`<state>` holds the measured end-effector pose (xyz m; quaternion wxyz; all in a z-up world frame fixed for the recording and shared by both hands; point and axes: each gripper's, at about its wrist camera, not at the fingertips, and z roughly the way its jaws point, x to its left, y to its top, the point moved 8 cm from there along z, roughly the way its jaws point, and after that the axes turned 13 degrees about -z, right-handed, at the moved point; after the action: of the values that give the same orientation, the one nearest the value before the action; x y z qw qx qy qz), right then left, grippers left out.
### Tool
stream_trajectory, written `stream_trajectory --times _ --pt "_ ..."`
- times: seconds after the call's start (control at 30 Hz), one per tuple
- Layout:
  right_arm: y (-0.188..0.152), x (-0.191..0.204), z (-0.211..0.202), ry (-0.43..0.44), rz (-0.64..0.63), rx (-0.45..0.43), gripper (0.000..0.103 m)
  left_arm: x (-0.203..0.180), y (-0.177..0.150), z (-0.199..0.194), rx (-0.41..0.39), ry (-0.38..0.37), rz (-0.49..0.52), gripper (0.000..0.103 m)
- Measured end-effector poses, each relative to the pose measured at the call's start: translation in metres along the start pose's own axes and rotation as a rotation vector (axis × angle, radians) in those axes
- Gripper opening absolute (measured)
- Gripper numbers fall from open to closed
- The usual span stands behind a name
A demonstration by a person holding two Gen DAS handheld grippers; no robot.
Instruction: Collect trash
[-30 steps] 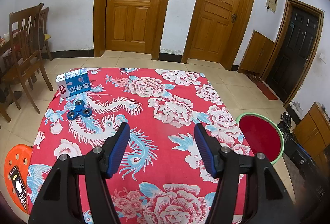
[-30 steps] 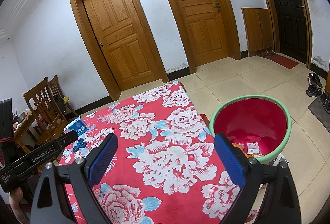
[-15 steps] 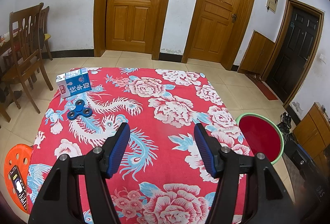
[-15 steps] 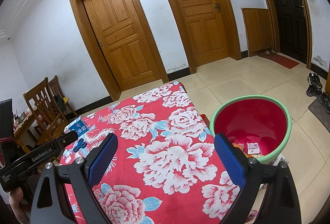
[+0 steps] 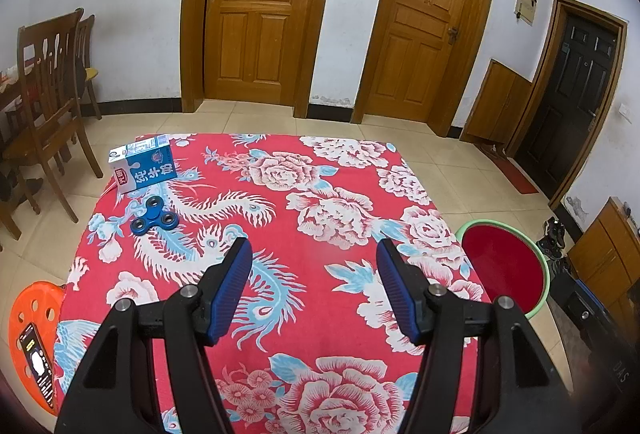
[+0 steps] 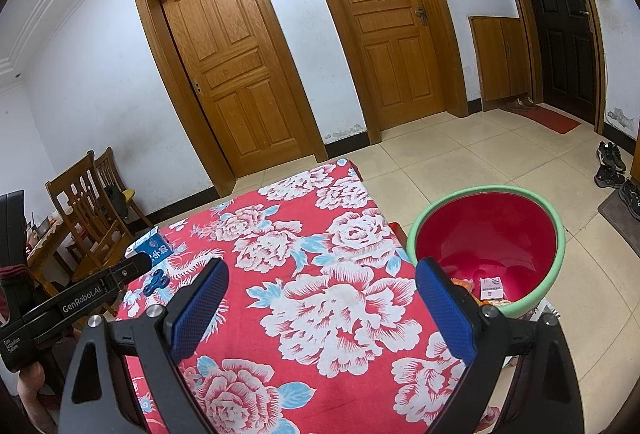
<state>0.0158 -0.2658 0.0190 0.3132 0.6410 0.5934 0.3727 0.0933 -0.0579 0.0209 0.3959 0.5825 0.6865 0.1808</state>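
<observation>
A blue and white milk carton [image 5: 143, 167] lies at the far left corner of the table with the red flowered cloth [image 5: 320, 202]. Just in front of it rests a blue fidget spinner [image 5: 154, 221]. My left gripper [image 5: 314, 260] hovers open over the near middle of the cloth, nothing between its blue pads. In the right wrist view the carton [image 6: 153, 247] and spinner [image 6: 158, 281] sit far left, partly behind the left gripper's body. My right gripper [image 6: 322, 280] is open and empty over the cloth's near right part. A green-rimmed red bin [image 6: 490, 218] stands on the floor right of the table, with scraps inside.
An orange plastic stool [image 5: 34, 318] with a phone [image 5: 38, 370] on it stands at the table's near left. Wooden chairs [image 5: 48, 106] are far left. Shoes [image 6: 610, 170] and a dark mat lie on the tiled floor at the right. Three doors line the back walls.
</observation>
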Motion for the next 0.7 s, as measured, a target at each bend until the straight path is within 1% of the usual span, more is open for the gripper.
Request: stream_trajectory --times 0.7 --pt "-0.0004 0.0008 0.0014 -0.001 0.003 0.005 0.096 -0.0010 -0.0036 0.0056 0.014 0.009 0.000 0.064"
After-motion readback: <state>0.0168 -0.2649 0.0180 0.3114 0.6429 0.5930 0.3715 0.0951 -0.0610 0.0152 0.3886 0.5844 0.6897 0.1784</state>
